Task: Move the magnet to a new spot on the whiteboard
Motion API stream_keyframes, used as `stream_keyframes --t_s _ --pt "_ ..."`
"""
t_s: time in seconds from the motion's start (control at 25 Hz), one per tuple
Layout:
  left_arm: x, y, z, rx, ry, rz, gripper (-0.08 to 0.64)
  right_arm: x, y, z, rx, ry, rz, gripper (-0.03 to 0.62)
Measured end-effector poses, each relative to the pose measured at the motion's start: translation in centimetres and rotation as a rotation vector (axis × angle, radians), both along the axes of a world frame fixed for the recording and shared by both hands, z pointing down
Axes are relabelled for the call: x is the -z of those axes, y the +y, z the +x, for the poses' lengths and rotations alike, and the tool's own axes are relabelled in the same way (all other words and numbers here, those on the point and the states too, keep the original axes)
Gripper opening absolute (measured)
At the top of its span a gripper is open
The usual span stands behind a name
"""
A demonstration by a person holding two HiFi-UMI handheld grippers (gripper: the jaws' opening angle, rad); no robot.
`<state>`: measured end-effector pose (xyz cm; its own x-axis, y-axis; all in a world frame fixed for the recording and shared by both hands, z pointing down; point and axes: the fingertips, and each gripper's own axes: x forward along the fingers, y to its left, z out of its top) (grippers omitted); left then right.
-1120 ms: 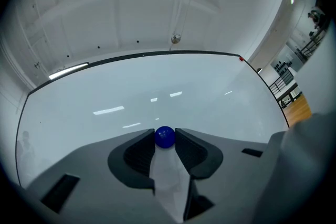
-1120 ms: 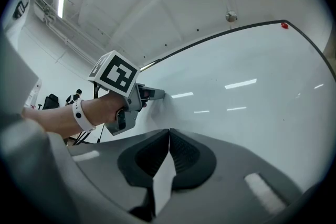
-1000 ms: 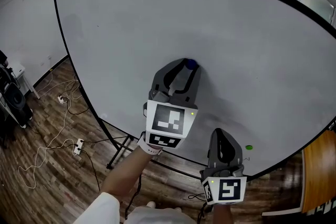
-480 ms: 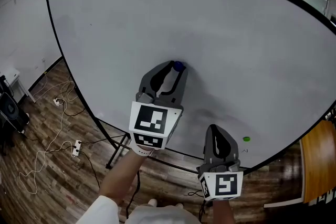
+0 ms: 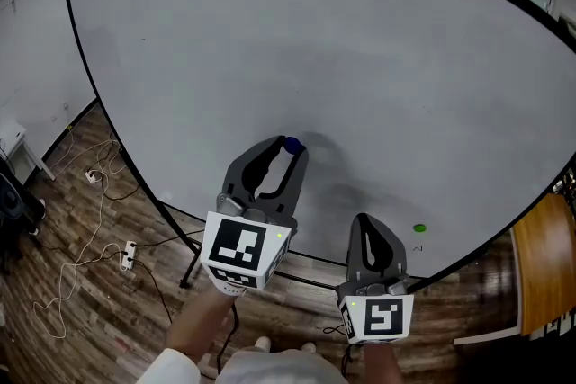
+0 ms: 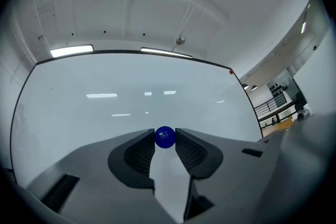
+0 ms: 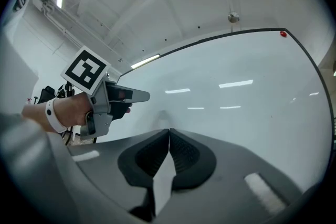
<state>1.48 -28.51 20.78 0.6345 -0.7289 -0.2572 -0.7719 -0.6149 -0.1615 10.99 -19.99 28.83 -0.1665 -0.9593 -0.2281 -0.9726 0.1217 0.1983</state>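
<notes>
A blue magnet [image 6: 165, 137] is pinched between the tips of the left claw [image 5: 286, 148], low and central in the head view, in front of the whiteboard [image 5: 360, 58]; contact with the board cannot be made out; the right claw [image 7: 169, 131] is held closed and empty at lower right; a green dot [image 5: 419, 229] is too small to identify.

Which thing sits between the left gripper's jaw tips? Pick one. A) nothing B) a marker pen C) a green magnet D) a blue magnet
D: in the left gripper view, the left gripper has its two tips pressed on either side of the round blue magnet.
</notes>
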Motion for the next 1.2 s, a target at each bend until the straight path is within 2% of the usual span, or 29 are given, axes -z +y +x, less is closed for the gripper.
stream_keyframes --t_s 0.32,0.64,1.2 --pt "-4.2 1.8 -1.2 -0.014 -0.008 -0.067 0.123 -0.7 1.3 0.7 -0.064 0.004 -0.011 0.0" --pt "-8.6 3.8 -1.3 -0.036 -0.015 -0.168 0.123 -1.6 1.8 2.2 -0.103 -0.018 -0.031 0.0" --pt "-11.5 4.8 -0.5 -0.087 -0.022 -0.207 0.123 -2.4 2.8 3.8 -0.147 -0.022 -0.056 0.0"
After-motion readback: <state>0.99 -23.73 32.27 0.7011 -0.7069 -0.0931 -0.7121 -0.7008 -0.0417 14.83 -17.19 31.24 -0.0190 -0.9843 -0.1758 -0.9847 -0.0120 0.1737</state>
